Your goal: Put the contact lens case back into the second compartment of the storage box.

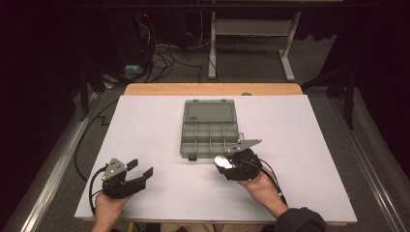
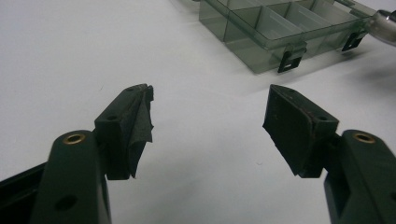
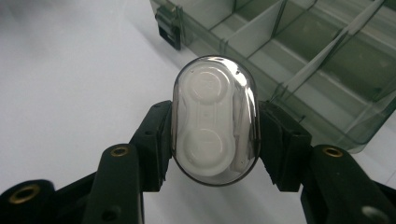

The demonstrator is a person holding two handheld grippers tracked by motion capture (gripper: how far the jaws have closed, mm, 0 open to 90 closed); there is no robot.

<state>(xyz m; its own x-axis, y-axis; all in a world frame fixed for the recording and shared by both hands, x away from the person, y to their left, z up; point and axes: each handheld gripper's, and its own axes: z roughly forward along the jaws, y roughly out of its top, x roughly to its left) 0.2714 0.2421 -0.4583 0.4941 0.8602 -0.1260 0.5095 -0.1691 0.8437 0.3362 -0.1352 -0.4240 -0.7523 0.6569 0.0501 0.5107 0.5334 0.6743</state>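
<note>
A: What does the right gripper (image 3: 212, 140) have?

B: A small oval case (image 3: 214, 119), clear shell with a white insert of two round wells. The fingers (image 3: 154, 140) are clamped on its two long sides, one pad on each, and the case stands up between them in the right gripper view.

A: And where is that over the desk (image 1: 159, 121)?

B: In the high view the case (image 1: 221, 161) sits at the near right corner of the compartment box (image 1: 210, 135), just in front of its near wall, with the right gripper (image 1: 227, 164) behind it and the hand (image 1: 258, 186) coming in from the near edge.

A: The box itself?

B: A translucent grey-green organizer at the middle of the desk, lid (image 1: 209, 111) thrown back flat on the far side. Dividers split the tray into small cells; the ones I can see hold nothing. Black latches (image 2: 290, 59) hang on its near wall.

A: The left gripper (image 1: 140, 167)?

B: Near the left corner of the desk, well apart from the box. Its fingers (image 2: 133, 128) are spread wide with bare desk between them, pointing toward the box in the left gripper view.
</note>
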